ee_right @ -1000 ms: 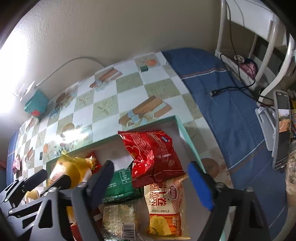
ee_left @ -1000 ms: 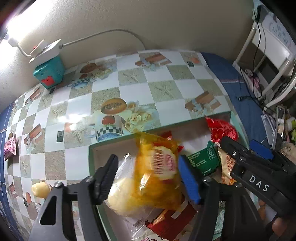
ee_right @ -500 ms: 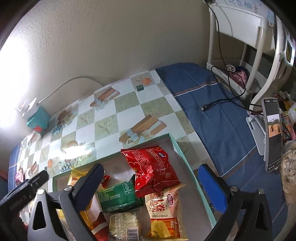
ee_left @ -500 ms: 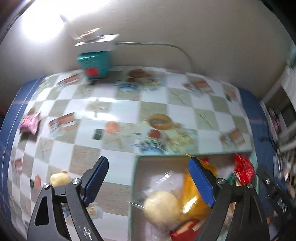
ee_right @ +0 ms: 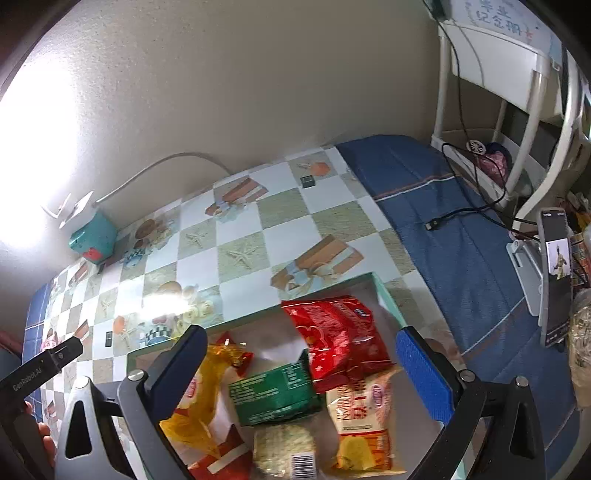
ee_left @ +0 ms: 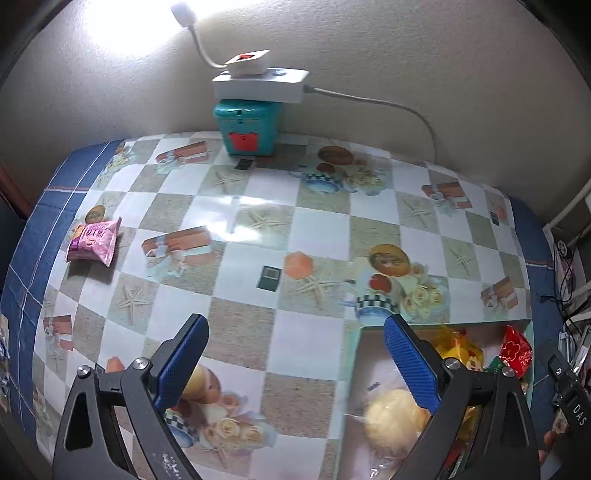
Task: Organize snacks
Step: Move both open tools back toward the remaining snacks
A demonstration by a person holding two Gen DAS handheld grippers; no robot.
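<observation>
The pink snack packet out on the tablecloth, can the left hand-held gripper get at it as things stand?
Probably yes. The pink snack packet lies alone on the tablecloth with nothing around it, and the left hand-held gripper is open and empty.

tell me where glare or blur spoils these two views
Left wrist view: the lamp blows out the wall top left, and the bun in the box looks soft. Right wrist view: glare whitens the left wall and a patch of tablecloth; the snacks stay sharp.
</observation>
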